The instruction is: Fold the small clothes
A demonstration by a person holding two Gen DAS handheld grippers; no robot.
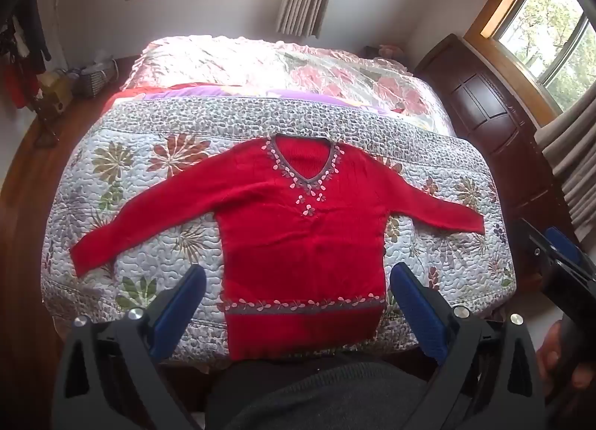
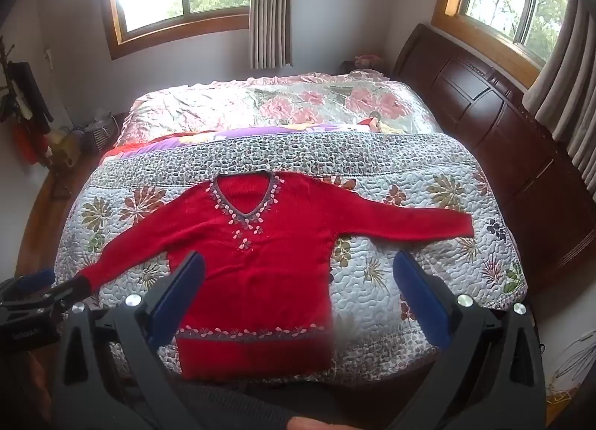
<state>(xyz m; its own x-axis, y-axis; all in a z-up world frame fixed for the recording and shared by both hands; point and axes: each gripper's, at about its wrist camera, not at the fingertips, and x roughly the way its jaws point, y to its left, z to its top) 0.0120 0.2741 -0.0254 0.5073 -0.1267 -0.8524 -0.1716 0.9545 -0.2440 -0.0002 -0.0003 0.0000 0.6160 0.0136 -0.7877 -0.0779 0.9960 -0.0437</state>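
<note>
Sweater: red knit, V-neck, petal trim, flat at bed's near edge; both hand-held grippers wide open, empty.

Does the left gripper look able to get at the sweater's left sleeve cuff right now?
Probably yes. The left gripper is open and above the quilt; the cuff lies flat with nothing on it or in the way.
</note>
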